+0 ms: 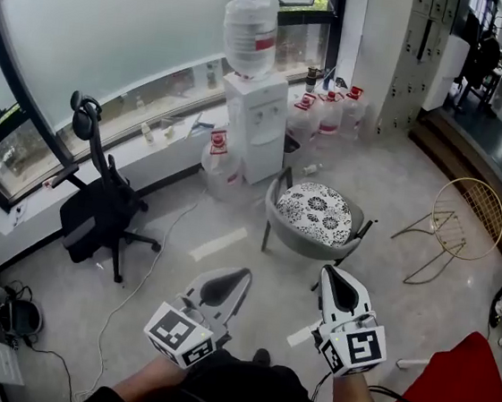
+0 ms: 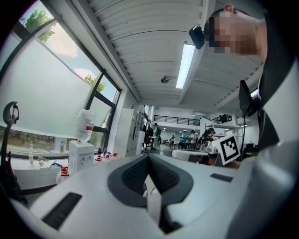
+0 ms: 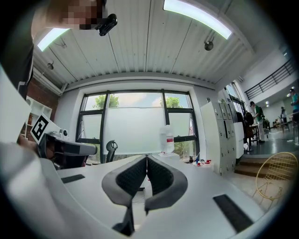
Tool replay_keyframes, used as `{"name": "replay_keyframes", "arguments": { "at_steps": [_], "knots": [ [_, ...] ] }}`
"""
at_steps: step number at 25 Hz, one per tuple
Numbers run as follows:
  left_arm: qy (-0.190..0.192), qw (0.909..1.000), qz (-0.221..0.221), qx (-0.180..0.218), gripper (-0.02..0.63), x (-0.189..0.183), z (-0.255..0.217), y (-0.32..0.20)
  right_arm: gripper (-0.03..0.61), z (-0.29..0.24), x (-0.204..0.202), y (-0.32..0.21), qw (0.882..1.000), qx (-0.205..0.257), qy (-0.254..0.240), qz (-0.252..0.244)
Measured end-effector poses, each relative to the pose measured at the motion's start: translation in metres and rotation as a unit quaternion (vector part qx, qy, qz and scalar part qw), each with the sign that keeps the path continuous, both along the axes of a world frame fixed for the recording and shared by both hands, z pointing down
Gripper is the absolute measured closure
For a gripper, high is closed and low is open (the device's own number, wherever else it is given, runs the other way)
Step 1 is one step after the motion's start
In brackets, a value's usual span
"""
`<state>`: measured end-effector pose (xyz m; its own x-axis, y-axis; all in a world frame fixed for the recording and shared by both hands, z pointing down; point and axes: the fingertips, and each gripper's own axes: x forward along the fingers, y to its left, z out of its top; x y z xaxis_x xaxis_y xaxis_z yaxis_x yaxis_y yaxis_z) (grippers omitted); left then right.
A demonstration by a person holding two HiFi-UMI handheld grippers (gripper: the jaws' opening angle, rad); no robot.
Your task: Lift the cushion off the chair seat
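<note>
Nearest, at the bottom of the head view, the left gripper [image 1: 242, 277] and the right gripper [image 1: 328, 273] sit side by side, both pointing level toward the middle of the frame. In the left gripper view the dark fingers [image 2: 133, 176] are pressed tip to tip with nothing between them. In the right gripper view the fingers [image 3: 128, 177] are likewise closed and empty.

Just beyond them, centre frame, is the round black-and-white flower-patterned cushion [image 1: 315, 210], lying flat in the seat of the grey shell chair [image 1: 285, 234]. Both grippers are short of it, apart from chair and cushion alike.

To do this well, I'd say both sets of fingers must spread before they arrive. Then one should take each side of the near edge, low enough to pinch the soft rim rather than skate over the top. The chair's raised grey back wraps the far side, so the near edge looks like the easy way in. Lift both sides together so the cushion doesn't sag or drag the light chair.

Further back, upper centre, stands the white water dispenser [image 1: 258, 124] with its clear bottle [image 1: 250, 32].

As for writing, the bottle's red label is too small to read. The grippers' cubes carry only black-and-white square markers, no lettering.
</note>
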<state>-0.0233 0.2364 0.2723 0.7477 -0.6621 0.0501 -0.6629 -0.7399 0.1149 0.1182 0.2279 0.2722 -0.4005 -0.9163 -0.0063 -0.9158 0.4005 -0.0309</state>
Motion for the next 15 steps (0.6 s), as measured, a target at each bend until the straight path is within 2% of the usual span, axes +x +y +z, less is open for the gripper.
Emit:
{"name": "replay_keyframes", "arguments": {
  "at_steps": [8, 12, 15],
  "knots": [
    [-0.025, 0.9996, -0.010, 0.002, 0.607, 0.001, 0.007, -0.029, 0.568, 0.002, 0.001, -0.023, 1.000, -0.004, -0.006, -0.005],
    [-0.017, 0.9998, 0.002, -0.013, 0.607, 0.004, 0.017, -0.050, 0.568, 0.010, -0.001, -0.040, 1.000, -0.013, -0.005, 0.001],
    [-0.014, 0.9998, 0.010, -0.009, 0.607, 0.001, 0.017, -0.069, 0.568, 0.012, -0.004, -0.057, 1.000, -0.013, -0.003, 0.008]
  ]
}}
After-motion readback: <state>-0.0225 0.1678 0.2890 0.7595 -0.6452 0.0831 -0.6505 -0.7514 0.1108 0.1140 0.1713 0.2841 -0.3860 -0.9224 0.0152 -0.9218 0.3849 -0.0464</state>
